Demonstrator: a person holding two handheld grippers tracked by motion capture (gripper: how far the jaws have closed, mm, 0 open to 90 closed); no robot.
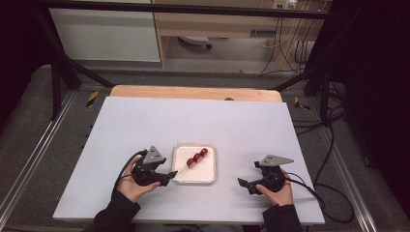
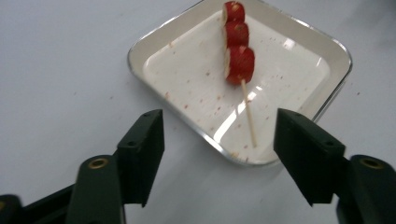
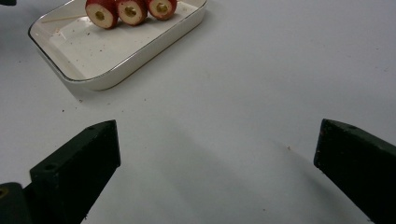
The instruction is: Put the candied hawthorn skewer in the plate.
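A wooden skewer (image 2: 248, 115) with three red fruit pieces (image 1: 197, 157) (image 2: 238, 46) (image 3: 130, 11) lies in a white square dish (image 1: 208, 174) (image 2: 177, 60) (image 3: 84, 60) near the table's front middle. The stick's bare end points toward my left gripper (image 1: 169, 177) (image 2: 219, 154), which is open just at the dish's left rim, with nothing between its jaws. To the right of the dish, about a hand's width away, my right gripper (image 1: 243, 184) (image 3: 210, 163) is wide open over bare table, its jaws pointing left toward the dish.
The white table top (image 1: 193, 121) lies on a wooden board (image 1: 193, 92) that shows at the far edge. Black frame bars (image 1: 63, 67) and cables (image 1: 329, 159) stand beside the table on both sides. The dish bears small red specks.
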